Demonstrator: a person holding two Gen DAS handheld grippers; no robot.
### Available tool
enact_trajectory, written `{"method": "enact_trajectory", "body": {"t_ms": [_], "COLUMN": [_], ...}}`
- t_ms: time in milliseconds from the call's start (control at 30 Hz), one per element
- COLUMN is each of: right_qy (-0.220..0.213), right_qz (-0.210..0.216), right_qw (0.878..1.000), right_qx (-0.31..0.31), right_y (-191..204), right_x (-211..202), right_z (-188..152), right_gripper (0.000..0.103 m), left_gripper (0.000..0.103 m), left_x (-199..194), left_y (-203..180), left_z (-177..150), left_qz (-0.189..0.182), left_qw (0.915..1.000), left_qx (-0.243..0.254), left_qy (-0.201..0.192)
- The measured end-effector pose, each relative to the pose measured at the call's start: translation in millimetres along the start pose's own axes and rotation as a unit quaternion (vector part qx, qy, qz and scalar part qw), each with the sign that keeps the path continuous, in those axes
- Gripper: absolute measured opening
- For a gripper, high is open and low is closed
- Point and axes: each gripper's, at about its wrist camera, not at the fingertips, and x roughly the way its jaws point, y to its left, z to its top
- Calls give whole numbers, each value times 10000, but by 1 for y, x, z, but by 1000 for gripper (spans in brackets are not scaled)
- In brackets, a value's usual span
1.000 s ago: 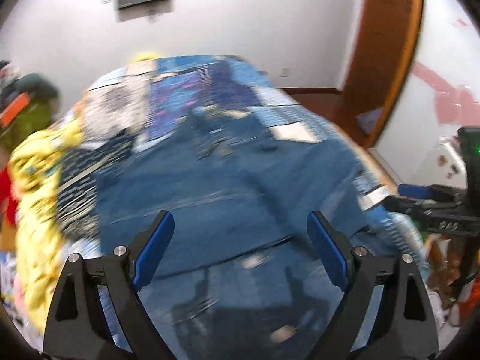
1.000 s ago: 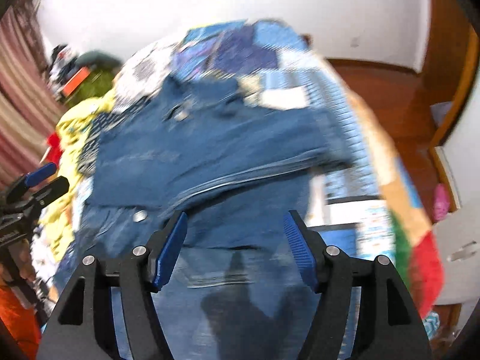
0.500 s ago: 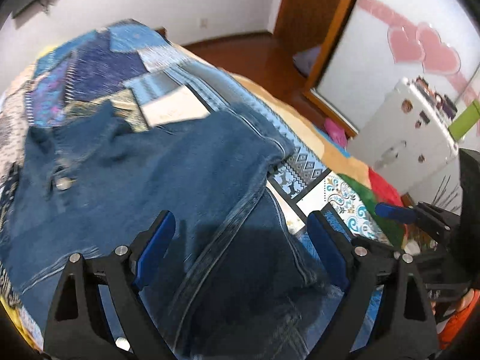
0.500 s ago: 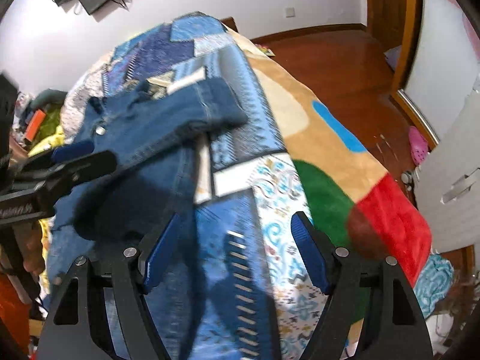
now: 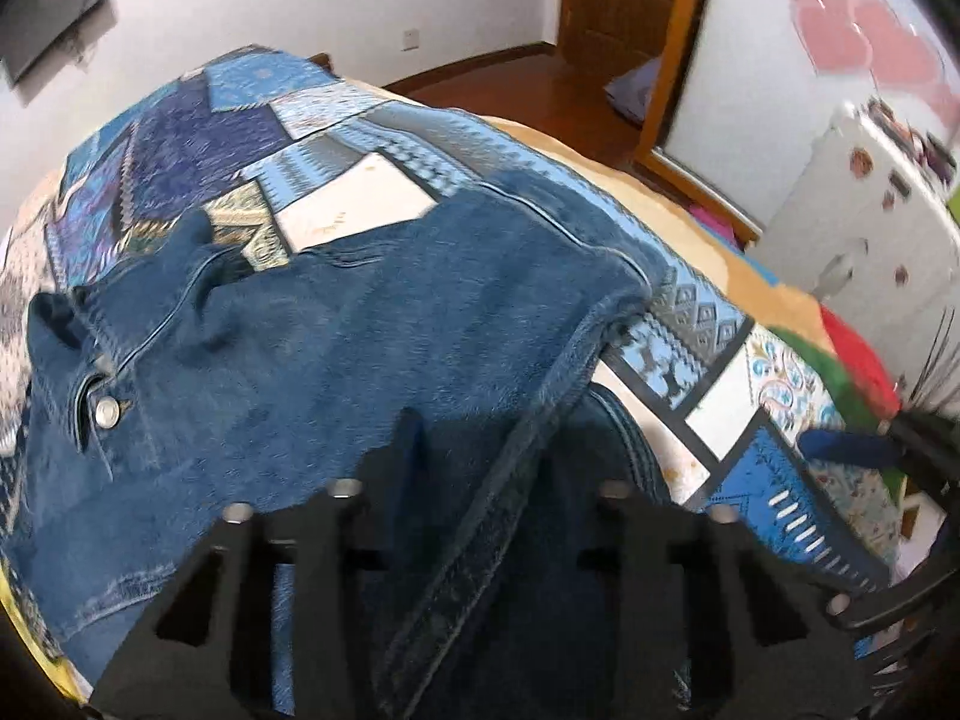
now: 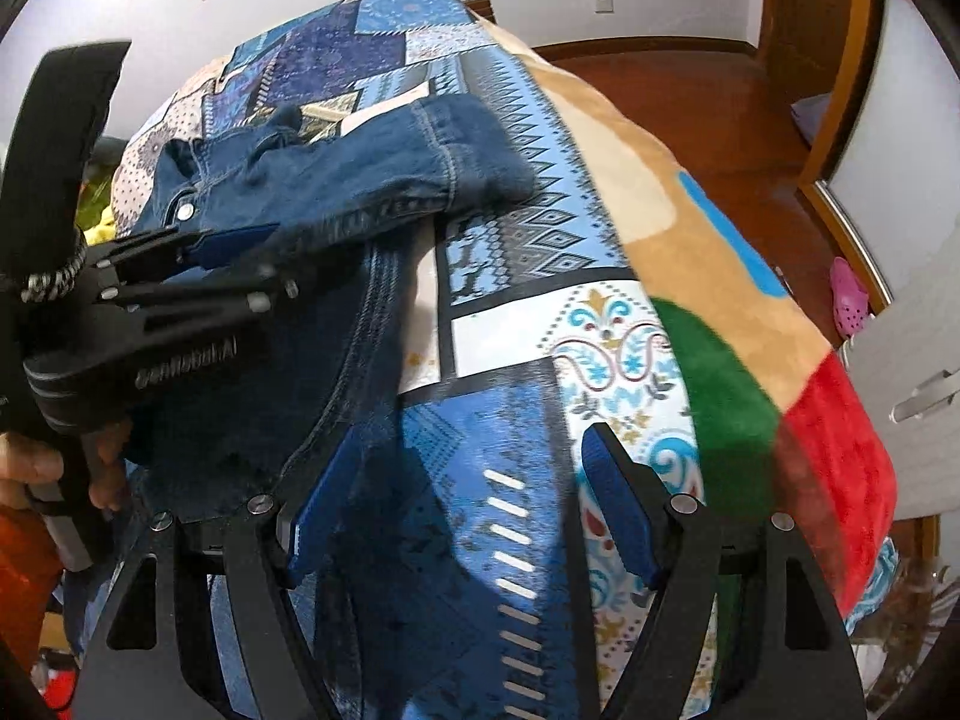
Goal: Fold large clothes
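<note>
A blue denim jacket [image 5: 360,348] lies spread on the bed, its folded sleeve [image 6: 420,162] pointing right and a metal button [image 5: 107,411] near the collar. My left gripper [image 5: 504,432] is down on the jacket's right side. Its jaws are closing, with the stitched hem band [image 5: 480,540] bunched between them. The right wrist view shows the same left gripper [image 6: 240,246] with a blue pad flat against the denim. My right gripper [image 6: 468,504] hangs open over the blanket. Its left finger [image 6: 318,498] sits at the jacket's edge, and nothing is pinched.
The patchwork blanket [image 6: 600,324] covers the bed and drops off at the right. A wooden floor [image 6: 690,96], a pink shoe [image 6: 849,300] and a white cabinet [image 5: 870,228] lie beyond that edge. A person's hand [image 6: 36,468] holds the left gripper's handle.
Both views swung from the jacket's middle to its right side and sank closer. The left jaws went from wide open to narrow around the hem. The right jaws stayed apart.
</note>
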Motion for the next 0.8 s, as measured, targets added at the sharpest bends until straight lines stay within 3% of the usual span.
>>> {"method": "enact_trajectory", "body": {"t_ms": [100, 133, 333, 467, 567, 667, 800], "right_qy": [20, 23, -6, 33, 42, -184, -353], "right_qz": [-23, -39, -298, -502, -370, -92, -51], "right_qw": [10000, 9999, 9992, 9978, 9984, 9997, 9991], "right_qx": [-88, -115, -273, -429, -429, -157, -215], "right_y": [5, 7, 12, 17, 19, 19, 34], "right_x": [2, 2, 5, 6, -3, -22, -31], "right_z": [-2, -3, -8, -9, -2, 10, 17], "right_gripper": [73, 73, 74, 75, 75, 75, 77], "left_gripper": [10, 9, 8, 7, 7, 7, 8], "left_x": [-19, -27, -108, -166, -195, -204, -181], "left_y": [22, 27, 65, 103, 124, 135, 151], "left_z": [1, 1, -1, -11, -27, -48, -88], "left_qz": [-317, -236, 328, 580, 798, 938, 1048], "left_qw": [9976, 9971, 9881, 9754, 9675, 9664, 9745], "left_qx": [-576, -647, -753, -1067, -1139, -1061, -1170], "left_qy": [-216, -328, -1303, -1839, -2110, -2143, -1605]}}
